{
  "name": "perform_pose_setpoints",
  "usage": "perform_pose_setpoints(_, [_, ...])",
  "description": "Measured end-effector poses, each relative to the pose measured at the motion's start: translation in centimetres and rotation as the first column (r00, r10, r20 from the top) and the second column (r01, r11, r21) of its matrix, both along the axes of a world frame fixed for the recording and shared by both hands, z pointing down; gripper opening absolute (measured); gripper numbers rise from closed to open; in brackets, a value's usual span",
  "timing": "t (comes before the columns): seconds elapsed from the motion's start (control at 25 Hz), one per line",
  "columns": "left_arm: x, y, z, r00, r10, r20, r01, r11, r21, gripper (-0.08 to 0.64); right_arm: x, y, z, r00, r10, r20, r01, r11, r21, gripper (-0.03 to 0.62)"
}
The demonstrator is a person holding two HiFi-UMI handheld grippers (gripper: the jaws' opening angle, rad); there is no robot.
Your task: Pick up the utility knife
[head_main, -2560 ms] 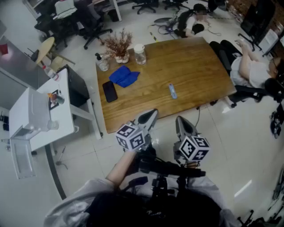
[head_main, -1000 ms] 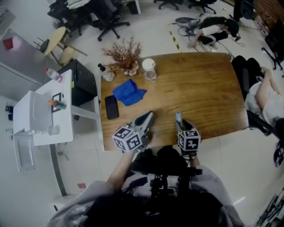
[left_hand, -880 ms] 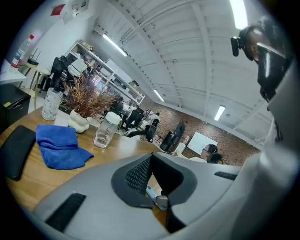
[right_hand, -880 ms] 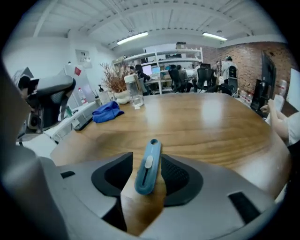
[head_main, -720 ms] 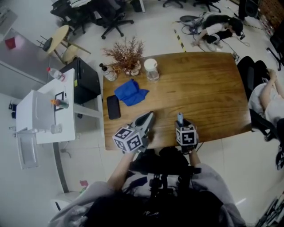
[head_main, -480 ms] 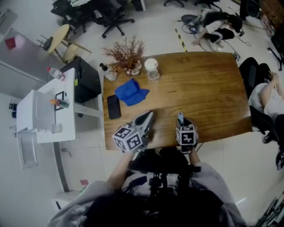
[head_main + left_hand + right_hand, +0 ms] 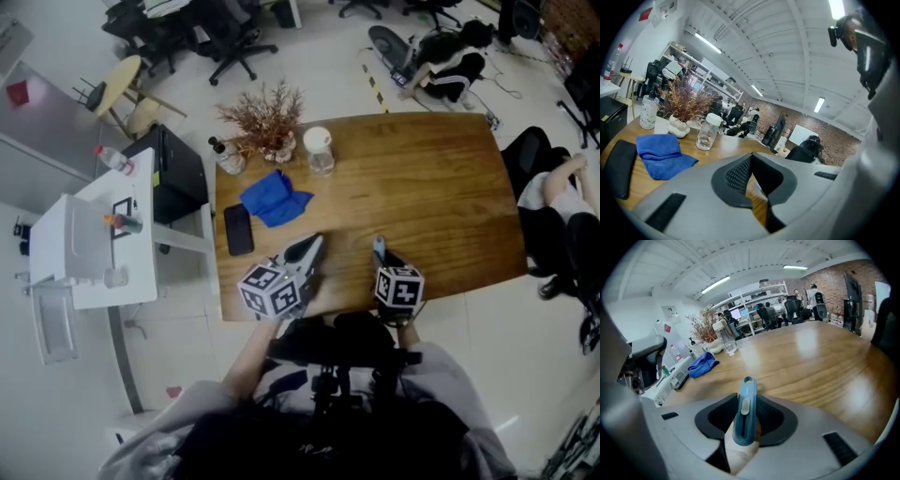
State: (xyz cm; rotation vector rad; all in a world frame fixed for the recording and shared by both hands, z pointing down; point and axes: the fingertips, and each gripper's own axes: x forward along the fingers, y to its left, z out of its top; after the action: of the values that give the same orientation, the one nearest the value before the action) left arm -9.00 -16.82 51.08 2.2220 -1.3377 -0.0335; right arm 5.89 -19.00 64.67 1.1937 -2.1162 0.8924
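Note:
The blue utility knife (image 7: 744,413) lies on the wooden table (image 7: 431,187) near its front edge, pointing away from me. My right gripper (image 7: 746,404) straddles it and its jaws are closing; a dark pad stands on each side of the handle with a little room left. In the head view only the knife's far tip (image 7: 379,247) pokes out ahead of the right gripper (image 7: 385,259). My left gripper (image 7: 309,251) hovers over the front edge to the left, shut, with nothing between its tips (image 7: 751,157).
A blue cloth (image 7: 272,199), a black phone (image 7: 237,230), a lidded jar (image 7: 319,150), a small bottle (image 7: 225,155) and a dried plant (image 7: 265,117) occupy the table's far left. A white side table (image 7: 94,234) stands left; a seated person (image 7: 562,202) is at right.
Since the earliest frame both grippers came forward over the table's front edge and the right one reached the knife. Over the last second they have hardly moved.

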Motion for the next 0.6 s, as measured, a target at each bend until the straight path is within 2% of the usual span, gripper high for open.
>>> perform_pose_setpoints(0.28, [0.2, 0.4, 0.7, 0.998, 0.056, -0.01, -0.056, 0.998, -0.017, 0.006, -0.7, -0.2, -5.7, 0.988, 0.053, 0.147, -0.068, 0.993, 0.094, 0.14])
perform_pose_setpoints(0.48, [0.4, 0.3, -0.4, 0.993, 0.093, -0.077, -0.09, 0.995, 0.039, 0.006, -0.5, 0.5, -10.9, 0.97, 0.089, 0.227, -0.131, 0.975, 0.177, 0.14])
perform_pose_setpoints(0.6, [1.1, 0.3, -0.8, 0.989, 0.131, -0.069, -0.128, 0.99, 0.052, 0.006, -0.2, 1.0, -13.2, 0.966, 0.099, 0.24, -0.153, 0.964, 0.218, 0.14])
